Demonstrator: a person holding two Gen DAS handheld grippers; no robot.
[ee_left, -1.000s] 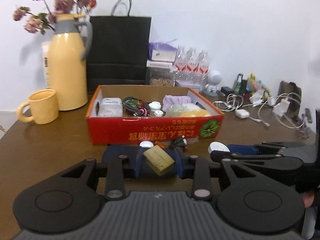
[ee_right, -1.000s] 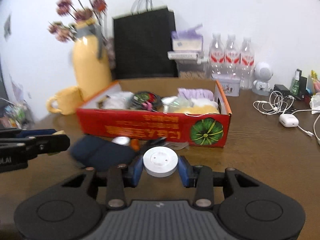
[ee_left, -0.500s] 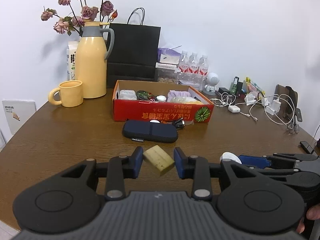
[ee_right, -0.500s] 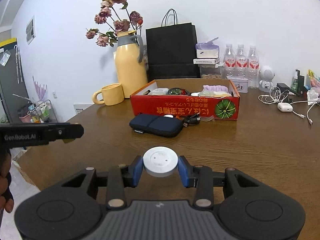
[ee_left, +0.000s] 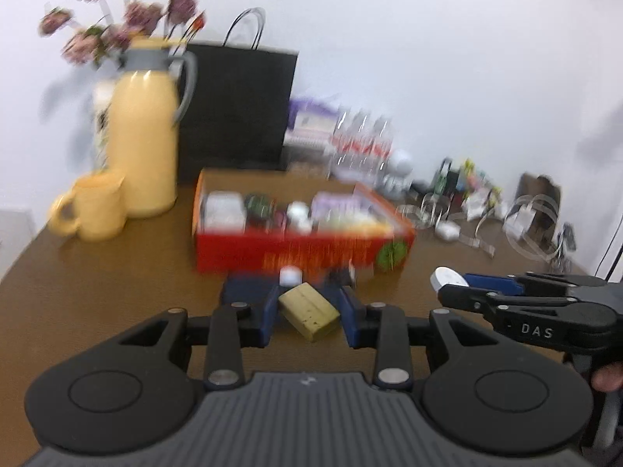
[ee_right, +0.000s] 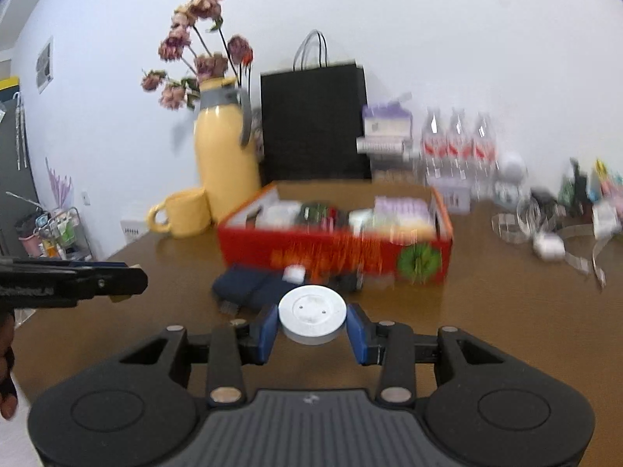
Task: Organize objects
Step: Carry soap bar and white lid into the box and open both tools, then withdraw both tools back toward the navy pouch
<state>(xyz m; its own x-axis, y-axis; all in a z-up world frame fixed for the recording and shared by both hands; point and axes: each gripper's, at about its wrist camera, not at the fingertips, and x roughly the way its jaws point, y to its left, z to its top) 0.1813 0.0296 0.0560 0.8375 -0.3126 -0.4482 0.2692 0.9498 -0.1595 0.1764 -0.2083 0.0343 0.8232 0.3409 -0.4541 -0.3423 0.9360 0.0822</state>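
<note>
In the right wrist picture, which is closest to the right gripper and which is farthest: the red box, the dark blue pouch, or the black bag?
1. Dark blue pouch, just ahead of the right gripper, slightly left.
2. Red box, behind the pouch, mid-table.
3. Black bag, at the back by the wall.

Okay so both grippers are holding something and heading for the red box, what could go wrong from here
The left gripper pinches the tan block skewed, corner forward, so it could twist loose. The right gripper holds the white disc only by its rounded edge; it might pop out. The red box looks crowded, and the dark pouch lies before it.
</note>
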